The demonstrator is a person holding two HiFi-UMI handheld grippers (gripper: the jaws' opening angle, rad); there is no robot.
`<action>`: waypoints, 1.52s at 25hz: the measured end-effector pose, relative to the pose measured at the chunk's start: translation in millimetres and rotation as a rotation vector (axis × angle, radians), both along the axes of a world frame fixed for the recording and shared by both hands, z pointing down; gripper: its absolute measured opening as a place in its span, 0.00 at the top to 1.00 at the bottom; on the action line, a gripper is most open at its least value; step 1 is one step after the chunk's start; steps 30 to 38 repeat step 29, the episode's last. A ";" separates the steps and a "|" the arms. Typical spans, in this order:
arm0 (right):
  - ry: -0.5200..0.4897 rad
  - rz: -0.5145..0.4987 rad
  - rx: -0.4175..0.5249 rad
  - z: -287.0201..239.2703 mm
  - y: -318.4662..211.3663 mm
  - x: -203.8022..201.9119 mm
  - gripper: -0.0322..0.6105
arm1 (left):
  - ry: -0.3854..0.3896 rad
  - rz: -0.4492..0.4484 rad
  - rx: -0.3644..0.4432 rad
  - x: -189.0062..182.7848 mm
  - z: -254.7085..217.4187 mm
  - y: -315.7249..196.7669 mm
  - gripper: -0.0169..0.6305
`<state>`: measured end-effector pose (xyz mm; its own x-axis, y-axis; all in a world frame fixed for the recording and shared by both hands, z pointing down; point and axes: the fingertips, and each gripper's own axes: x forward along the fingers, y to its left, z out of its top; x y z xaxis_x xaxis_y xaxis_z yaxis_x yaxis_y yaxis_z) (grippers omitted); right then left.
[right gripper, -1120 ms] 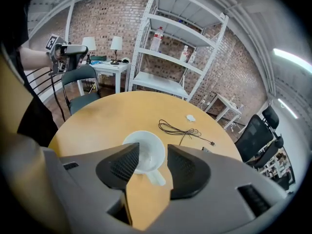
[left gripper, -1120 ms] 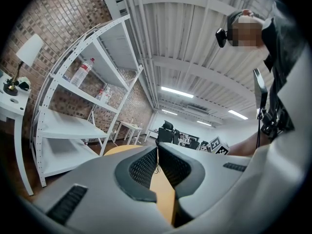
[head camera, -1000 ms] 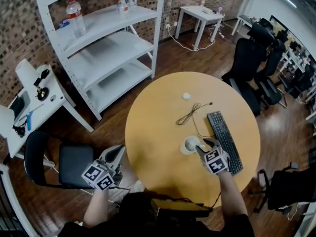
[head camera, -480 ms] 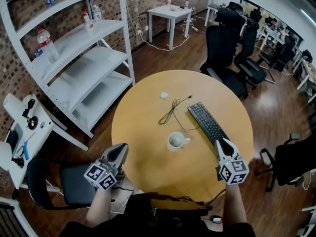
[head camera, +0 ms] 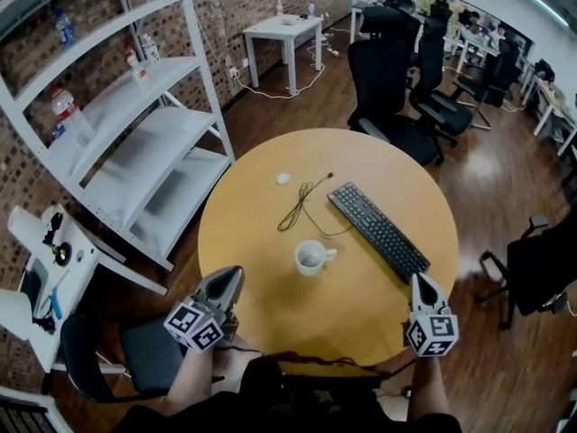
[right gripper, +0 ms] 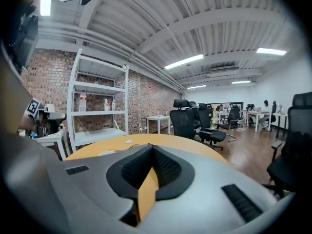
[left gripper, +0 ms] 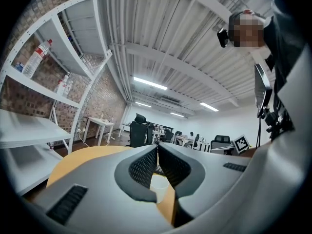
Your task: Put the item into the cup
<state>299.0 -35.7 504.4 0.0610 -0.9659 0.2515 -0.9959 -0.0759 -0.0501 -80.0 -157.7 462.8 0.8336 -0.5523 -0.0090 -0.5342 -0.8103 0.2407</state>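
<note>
On the round table (head camera: pixel 261 233) stands a white handled cup (head camera: pixel 311 258).

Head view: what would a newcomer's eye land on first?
The round yellow wooden table fills the middle of the view, with a white ceramic mug near its centre and a black keyboard lying diagonally to the mug's right. At the table's near edge, the left gripper and right gripper hang shut and empty.
</note>
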 end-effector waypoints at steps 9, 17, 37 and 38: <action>0.014 0.015 0.026 -12.2 -7.5 0.3 0.94 | -0.005 0.004 0.031 1.2 -19.1 -8.6 0.96; -0.015 0.008 -0.003 -8.7 -11.0 -1.7 0.94 | -0.001 -0.044 0.025 -11.8 -18.3 -17.7 0.96; -0.092 -0.039 -0.057 8.7 -22.8 -37.6 0.94 | 0.004 -0.062 -0.005 -20.2 -7.4 -33.5 0.96; -0.092 -0.039 -0.057 8.7 -22.8 -37.6 0.94 | 0.004 -0.062 -0.005 -20.2 -7.4 -33.5 0.96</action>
